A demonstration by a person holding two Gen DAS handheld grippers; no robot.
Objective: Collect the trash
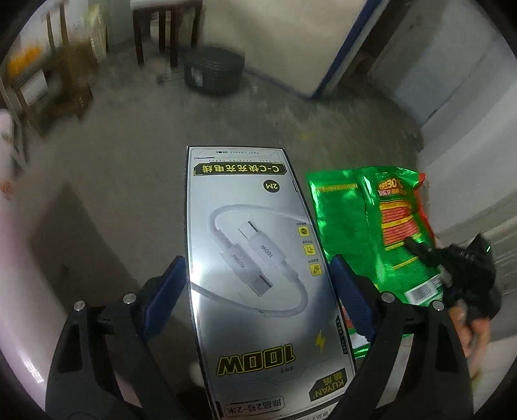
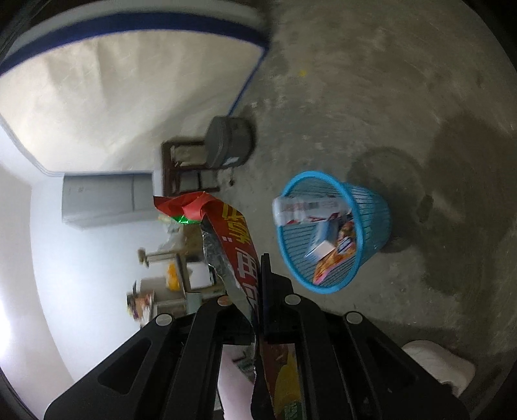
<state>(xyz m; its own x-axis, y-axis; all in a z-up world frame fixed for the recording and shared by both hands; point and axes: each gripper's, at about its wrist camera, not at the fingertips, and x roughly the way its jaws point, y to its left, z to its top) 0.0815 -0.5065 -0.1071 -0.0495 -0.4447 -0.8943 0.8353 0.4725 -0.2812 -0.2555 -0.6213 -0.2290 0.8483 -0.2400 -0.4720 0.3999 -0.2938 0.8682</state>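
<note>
My left gripper (image 1: 258, 274) is shut on a silver charging-cable box (image 1: 255, 258), its blue pads pressing both long sides. To its right hangs a green and red snack bag (image 1: 371, 226), pinched by the black right gripper (image 1: 420, 250) with a hand behind it. In the right wrist view my right gripper (image 2: 255, 268) is shut on that foil snack bag (image 2: 232, 239), seen edge-on with its red side and silver lining. Beyond it, on the concrete floor, stands a blue plastic basket (image 2: 368, 206) that holds a plastic bottle (image 2: 297, 206), a small carton and wrappers.
A round grey bin (image 1: 213, 69) (image 2: 229, 142) sits beside a dark wooden chair (image 1: 164, 29) (image 2: 184, 168). A mattress with blue trim (image 1: 290, 42) (image 2: 129, 80) leans against the wall. A cluttered shelf (image 1: 42, 74) stands at the left, and a white cloth (image 2: 442, 362) lies at the lower right.
</note>
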